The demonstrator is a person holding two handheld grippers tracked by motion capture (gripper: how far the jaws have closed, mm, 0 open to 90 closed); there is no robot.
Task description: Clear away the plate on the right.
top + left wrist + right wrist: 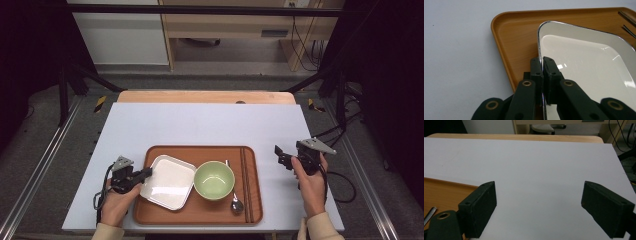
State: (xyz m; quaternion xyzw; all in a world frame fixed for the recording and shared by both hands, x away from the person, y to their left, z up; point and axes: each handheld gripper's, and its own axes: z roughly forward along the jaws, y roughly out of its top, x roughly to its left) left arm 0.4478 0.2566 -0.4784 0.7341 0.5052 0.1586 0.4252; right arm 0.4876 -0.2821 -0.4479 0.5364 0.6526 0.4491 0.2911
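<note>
left tongs (pixel 543 65) clamped on white plate (pixel 584 67) rim over tray (pixel 516 32); right tongs (pixel 539 212) wide, bare

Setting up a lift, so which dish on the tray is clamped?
The white square plate: the left gripper pinches its rim; the green bowl sits untouched.

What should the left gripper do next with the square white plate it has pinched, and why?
Probably lift the square white plate slightly, clear of the brown wooden tray. The left gripper is shut on the plate's rim, while the right gripper is open over bare table, so the plate looks ready to move.
</note>
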